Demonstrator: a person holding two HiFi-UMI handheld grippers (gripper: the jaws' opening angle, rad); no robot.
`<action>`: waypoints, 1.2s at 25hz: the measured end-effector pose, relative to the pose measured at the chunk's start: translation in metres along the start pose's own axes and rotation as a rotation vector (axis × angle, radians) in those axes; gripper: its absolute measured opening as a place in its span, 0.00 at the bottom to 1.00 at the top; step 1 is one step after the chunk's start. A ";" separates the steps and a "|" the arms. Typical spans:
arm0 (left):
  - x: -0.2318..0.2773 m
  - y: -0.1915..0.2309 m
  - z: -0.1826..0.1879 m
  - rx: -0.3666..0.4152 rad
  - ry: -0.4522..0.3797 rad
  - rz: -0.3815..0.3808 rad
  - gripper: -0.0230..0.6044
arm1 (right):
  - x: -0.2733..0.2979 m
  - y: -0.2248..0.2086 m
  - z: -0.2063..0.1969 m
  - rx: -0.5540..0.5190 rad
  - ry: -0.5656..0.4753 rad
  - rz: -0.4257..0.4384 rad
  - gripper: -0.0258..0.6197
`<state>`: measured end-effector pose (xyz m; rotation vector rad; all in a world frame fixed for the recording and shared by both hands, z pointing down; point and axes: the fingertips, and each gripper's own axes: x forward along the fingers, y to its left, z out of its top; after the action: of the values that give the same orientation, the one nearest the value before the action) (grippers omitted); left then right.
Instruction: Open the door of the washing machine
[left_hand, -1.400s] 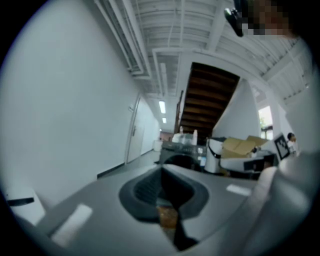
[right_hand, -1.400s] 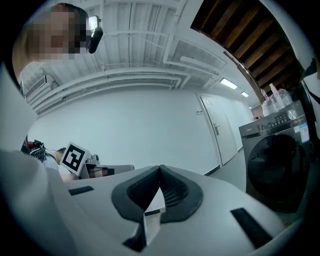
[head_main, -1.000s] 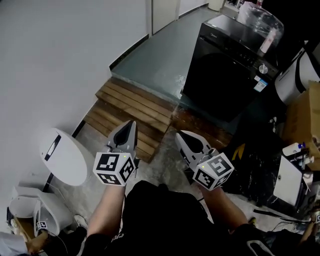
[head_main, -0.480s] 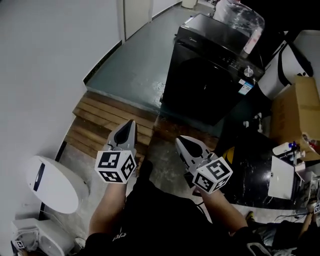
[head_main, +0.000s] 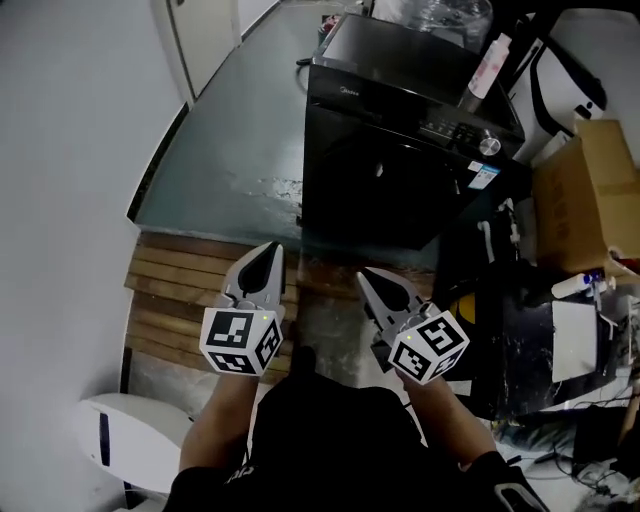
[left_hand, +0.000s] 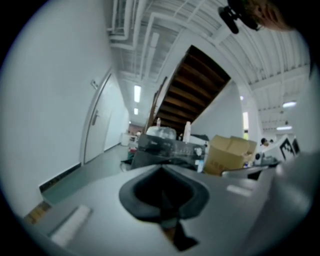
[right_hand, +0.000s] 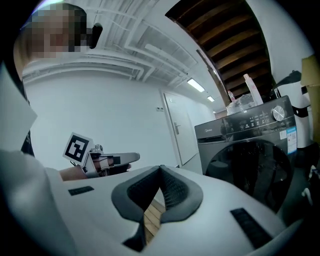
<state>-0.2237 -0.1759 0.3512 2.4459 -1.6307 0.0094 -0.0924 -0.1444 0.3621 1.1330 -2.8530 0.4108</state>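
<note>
The black front-loading washing machine (head_main: 400, 130) stands ahead of me, its round dark door (head_main: 385, 180) closed. My left gripper (head_main: 268, 252) and right gripper (head_main: 368, 280) are held side by side over the wooden step, well short of the machine, and both are shut with nothing in them. The right gripper view has the machine (right_hand: 250, 150) at the right with its door (right_hand: 252, 170) closed, beyond the shut right gripper (right_hand: 161, 172). In the left gripper view the machine (left_hand: 162, 150) sits small, straight past the shut left gripper (left_hand: 161, 175).
A slatted wooden step (head_main: 190, 290) lies under the grippers. A cardboard box (head_main: 580, 190) and cluttered dark shelving (head_main: 540, 340) stand right of the machine. A bottle (head_main: 487, 62) and a clear container (head_main: 445, 15) sit on its top. A white rounded appliance (head_main: 130, 440) is at lower left.
Both grippers have travelled across the floor towards the washing machine, which now sits more central and nearer in the head view. Their jaws stayed together throughout.
</note>
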 end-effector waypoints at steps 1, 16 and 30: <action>0.011 0.004 0.000 0.003 0.008 -0.017 0.04 | 0.008 -0.006 0.002 0.003 -0.001 -0.013 0.03; 0.136 -0.006 -0.031 -0.013 0.130 -0.117 0.04 | 0.062 -0.108 0.008 0.041 0.021 -0.073 0.03; 0.212 -0.049 -0.067 -0.034 0.209 -0.162 0.04 | 0.016 -0.252 -0.018 0.060 0.078 -0.245 0.04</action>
<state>-0.0892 -0.3402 0.4331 2.4497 -1.3325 0.2045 0.0661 -0.3260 0.4392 1.4217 -2.6093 0.5150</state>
